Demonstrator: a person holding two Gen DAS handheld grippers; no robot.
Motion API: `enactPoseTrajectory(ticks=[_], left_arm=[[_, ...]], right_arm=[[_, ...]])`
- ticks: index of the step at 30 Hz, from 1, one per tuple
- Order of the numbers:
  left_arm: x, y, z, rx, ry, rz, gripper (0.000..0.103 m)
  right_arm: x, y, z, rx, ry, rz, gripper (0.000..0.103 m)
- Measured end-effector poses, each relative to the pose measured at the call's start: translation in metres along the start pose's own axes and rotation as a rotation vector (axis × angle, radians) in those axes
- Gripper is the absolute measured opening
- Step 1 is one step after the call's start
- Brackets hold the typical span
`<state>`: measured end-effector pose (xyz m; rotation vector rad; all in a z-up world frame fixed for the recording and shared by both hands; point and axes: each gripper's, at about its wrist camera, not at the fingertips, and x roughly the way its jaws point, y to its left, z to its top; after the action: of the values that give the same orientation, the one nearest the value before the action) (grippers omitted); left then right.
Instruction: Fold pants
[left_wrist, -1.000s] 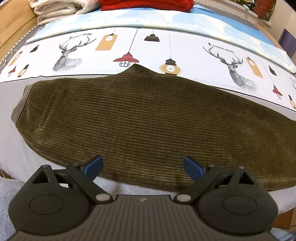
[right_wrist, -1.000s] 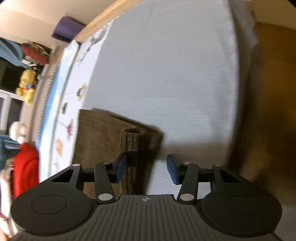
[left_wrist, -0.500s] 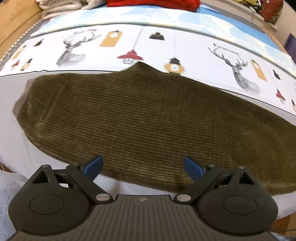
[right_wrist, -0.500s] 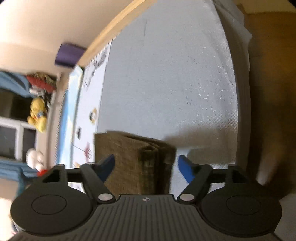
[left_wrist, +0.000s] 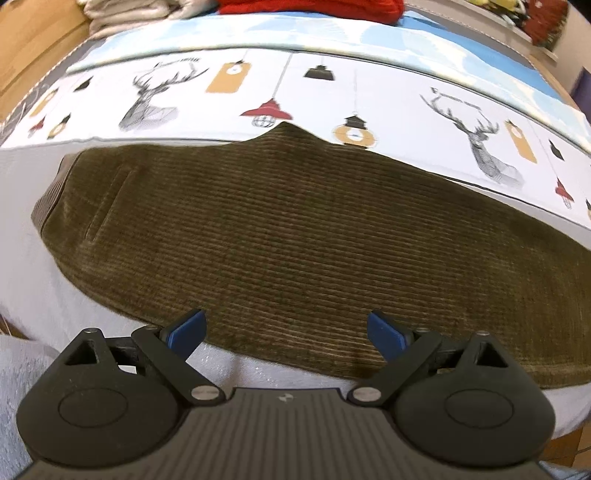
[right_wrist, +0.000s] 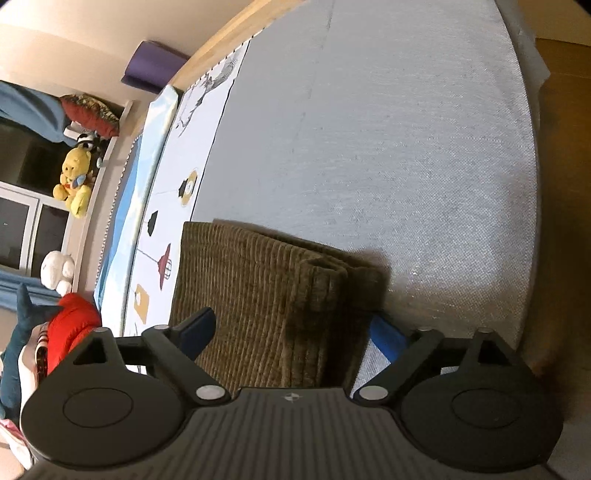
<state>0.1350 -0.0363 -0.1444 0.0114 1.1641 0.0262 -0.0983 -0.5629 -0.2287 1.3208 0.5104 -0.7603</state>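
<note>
The pants (left_wrist: 295, 236) are laid flat on the bed (right_wrist: 388, 147) for folding, with the left hand-held gripper (left_wrist: 286, 328) held apart at the near edge and the right hand-held gripper (right_wrist: 291, 332) spread wide around the leg ends, nothing clamped.

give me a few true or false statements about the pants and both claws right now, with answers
1. The olive corduroy pants lie flat on the grey bed sheet. True.
2. The left claw is clamped on the pants' near edge. False: its fingers stand wide apart over that edge, gripping nothing.
3. The right claw is open, with the pants' doubled leg end between its fingers. True.
4. The pants are bright red. False: they are olive brown; the red thing is clothing at the far side of the bed.
5. A printed cloth with deer and lamps lies beyond the pants. True.
</note>
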Motion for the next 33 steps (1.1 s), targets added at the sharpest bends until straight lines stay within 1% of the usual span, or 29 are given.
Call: enactPoseTrajectory(ticks=[1, 2, 3, 4, 8, 9, 10, 12, 13, 15, 17, 18, 20, 22, 23, 24, 25, 26, 27, 28, 29, 30, 33], left_arm=[[0.000, 0.004, 0.000, -0.016, 0.006, -0.001, 0.096], [0.000, 0.009, 0.001, -0.034, 0.011, -0.002, 0.096], [0.000, 0.014, 0.001, -0.047, 0.012, -0.004, 0.096], [-0.001, 0.019, 0.001, -0.057, 0.013, -0.003, 0.096], [-0.007, 0.042, 0.002, -0.092, 0.003, 0.008, 0.096], [-0.008, 0.048, 0.003, -0.101, 0.004, 0.010, 0.096], [-0.008, 0.055, 0.003, -0.111, 0.006, 0.012, 0.096], [-0.009, 0.071, 0.002, -0.137, 0.008, 0.017, 0.096], [-0.009, 0.079, 0.001, -0.151, 0.009, 0.018, 0.096], [-0.008, 0.096, -0.001, -0.181, 0.014, 0.017, 0.096], [-0.008, 0.113, -0.004, -0.204, 0.015, 0.011, 0.096], [-0.008, 0.120, -0.006, -0.214, 0.014, 0.012, 0.096], [-0.007, 0.137, -0.008, -0.244, 0.010, 0.017, 0.096], [-0.004, 0.151, -0.009, -0.278, 0.015, 0.017, 0.096], [-0.002, 0.159, -0.010, -0.296, 0.017, 0.014, 0.096], [0.000, 0.164, -0.010, -0.308, 0.020, 0.013, 0.096], [0.003, 0.169, -0.011, -0.318, 0.025, 0.016, 0.096], [0.006, 0.174, -0.012, -0.326, 0.031, 0.017, 0.096], [0.009, 0.177, -0.013, -0.330, 0.036, 0.015, 0.096], [0.011, 0.180, -0.015, -0.330, 0.041, 0.011, 0.096], [0.012, 0.182, -0.016, -0.330, 0.041, 0.009, 0.096], [0.014, 0.184, -0.017, -0.330, 0.040, 0.008, 0.096], [0.022, 0.187, -0.018, -0.346, 0.055, 0.007, 0.096]], right_arm=[[-0.001, 0.003, -0.001, -0.007, -0.019, -0.048, 0.067], [0.001, 0.005, -0.002, -0.031, -0.021, -0.089, 0.015], [0.003, 0.003, -0.002, -0.011, -0.001, -0.107, 0.017], [0.001, 0.004, -0.004, 0.016, -0.016, -0.108, 0.017], [-0.002, 0.030, -0.014, -0.057, -0.075, -0.187, 0.016], [-0.004, 0.042, -0.018, -0.107, -0.102, -0.207, 0.015], [-0.005, 0.056, -0.025, -0.177, -0.134, -0.219, 0.015], [-0.009, 0.101, -0.050, -0.415, -0.215, -0.204, 0.014], [-0.011, 0.126, -0.068, -0.546, -0.249, -0.182, 0.014], [-0.016, 0.174, -0.110, -0.766, -0.283, -0.087, 0.014], [-0.020, 0.218, -0.164, -0.953, -0.280, 0.019, 0.014], [-0.023, 0.238, -0.192, -1.045, -0.266, 0.078, 0.014], [-0.031, 0.267, -0.267, -1.291, -0.228, 0.223, 0.014], [-0.037, 0.273, -0.333, -1.491, -0.136, 0.360, 0.014], [-0.036, 0.267, -0.369, -1.602, -0.064, 0.414, 0.014], [-0.033, 0.259, -0.398, -1.698, 0.003, 0.448, 0.014], [-0.028, 0.244, -0.426, -1.782, 0.088, 0.467, 0.014], [-0.021, 0.228, -0.451, -1.859, 0.178, 0.459, 0.014], [-0.013, 0.210, -0.474, -1.944, 0.258, 0.429, 0.014], [-0.009, 0.197, -0.486, -1.985, 0.282, 0.403, 0.015], [-0.008, 0.185, -0.491, -2.001, 0.260, 0.395, 0.015], [-0.009, 0.182, -0.489, -1.986, 0.244, 0.401, 0.015], [-0.006, 0.198, -0.477, -1.886, 0.295, 0.388, 0.015]])
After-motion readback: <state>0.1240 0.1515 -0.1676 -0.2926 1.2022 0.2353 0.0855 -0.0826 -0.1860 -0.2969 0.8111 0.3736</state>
